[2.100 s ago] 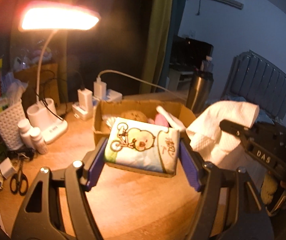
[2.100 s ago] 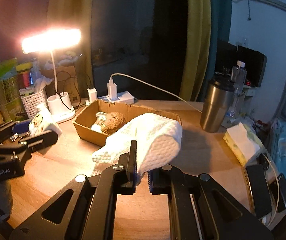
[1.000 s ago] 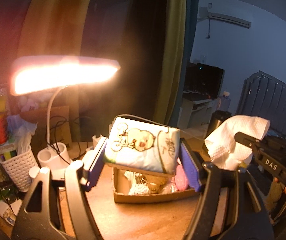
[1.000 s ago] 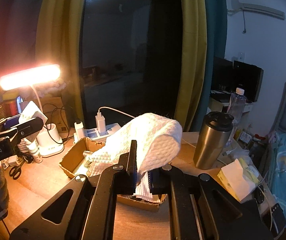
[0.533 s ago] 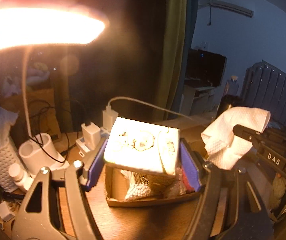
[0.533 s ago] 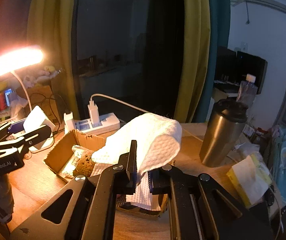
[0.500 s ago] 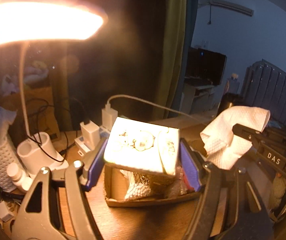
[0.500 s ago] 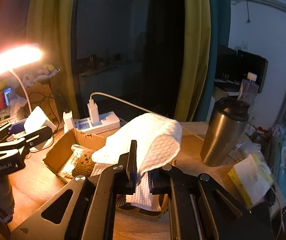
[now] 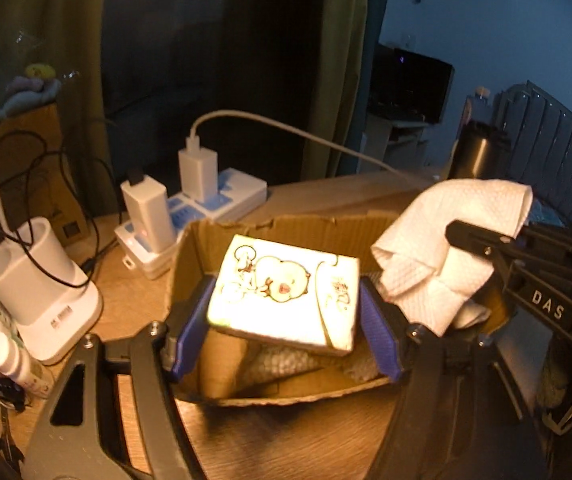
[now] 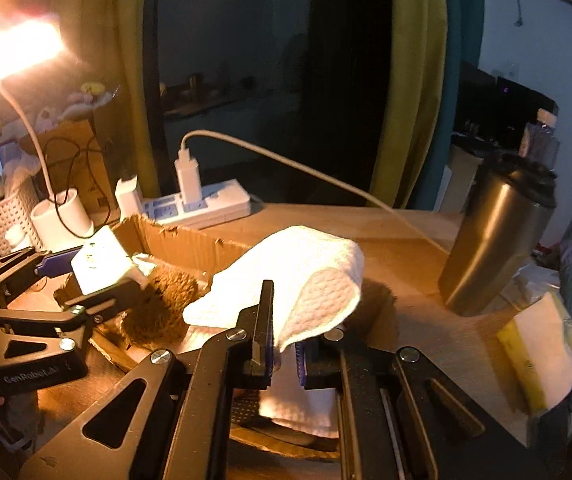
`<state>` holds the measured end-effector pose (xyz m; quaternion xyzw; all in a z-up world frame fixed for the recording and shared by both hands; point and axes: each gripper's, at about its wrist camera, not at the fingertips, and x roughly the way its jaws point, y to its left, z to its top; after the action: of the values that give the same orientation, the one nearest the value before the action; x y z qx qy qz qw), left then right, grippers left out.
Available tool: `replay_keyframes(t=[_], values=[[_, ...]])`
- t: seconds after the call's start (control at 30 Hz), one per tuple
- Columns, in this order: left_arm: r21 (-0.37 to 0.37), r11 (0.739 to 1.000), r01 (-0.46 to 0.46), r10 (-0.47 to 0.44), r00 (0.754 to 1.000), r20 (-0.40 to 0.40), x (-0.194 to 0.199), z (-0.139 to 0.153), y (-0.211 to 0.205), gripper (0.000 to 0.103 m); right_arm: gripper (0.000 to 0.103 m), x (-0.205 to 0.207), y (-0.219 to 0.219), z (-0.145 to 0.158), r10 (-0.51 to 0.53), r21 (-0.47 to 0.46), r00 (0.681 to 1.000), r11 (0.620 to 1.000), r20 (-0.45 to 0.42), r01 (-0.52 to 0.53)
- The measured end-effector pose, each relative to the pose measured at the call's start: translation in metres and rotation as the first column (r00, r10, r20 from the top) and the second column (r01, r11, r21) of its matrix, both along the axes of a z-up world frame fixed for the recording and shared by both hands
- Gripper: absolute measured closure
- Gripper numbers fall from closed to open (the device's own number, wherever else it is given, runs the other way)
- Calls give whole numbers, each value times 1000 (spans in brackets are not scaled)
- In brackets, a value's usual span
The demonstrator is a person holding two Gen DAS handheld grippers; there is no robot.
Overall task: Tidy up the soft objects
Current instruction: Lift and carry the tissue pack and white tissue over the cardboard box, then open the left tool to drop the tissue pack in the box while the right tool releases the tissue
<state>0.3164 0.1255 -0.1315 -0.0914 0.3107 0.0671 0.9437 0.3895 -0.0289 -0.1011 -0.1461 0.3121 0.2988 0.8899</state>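
Nearest you, the left gripper (image 9: 286, 316) is clamped on the tissue pack (image 9: 284, 292), and the right gripper (image 10: 284, 354) is closed tight on the white cloth (image 10: 298, 276). Both items hang over the cardboard box (image 9: 286, 220), not yet released. Inside, a brown fuzzy item (image 10: 166, 300) and other soft pieces already lie. Judged from this, sorting is partly complete; you have both held items left to deposit. Beyond stands the power strip (image 9: 222, 200).
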Motion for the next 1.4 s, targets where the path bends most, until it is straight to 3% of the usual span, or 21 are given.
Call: replay_keyframes(t=[0.33, 0.87, 0.9, 1.03, 1.13, 1.4], values=[[1, 999, -32, 32, 996, -82, 11, -14, 7, 32, 94, -3, 35, -23, 68, -40, 996, 997, -55, -71], [-18, 998, -64, 63, 995, -78, 3, -4, 11, 32, 93, 5, 52, -37, 94, -58, 985, 993, -144, -104], [-18, 997, -69, 67, 995, -77, 2, -4, 12, 31, 91, 5, 52, -36, 96, -57, 985, 993, -144, -105], [-29, 997, -78, 76, 995, -63, -3, 1, 15, 28, 64, 4, 47, -29, 77, -55, 989, 995, -130, -84], [-28, 996, -79, 78, 996, -53, -6, 5, 16, 28, 58, 2, 44, -24, 74, -47, 989, 996, -126, -81], [-20, 997, -79, 79, 997, -10, -17, 20, 14, 28, 53, -8, 36, -9, 44, -46, 996, 998, -78, -47]])
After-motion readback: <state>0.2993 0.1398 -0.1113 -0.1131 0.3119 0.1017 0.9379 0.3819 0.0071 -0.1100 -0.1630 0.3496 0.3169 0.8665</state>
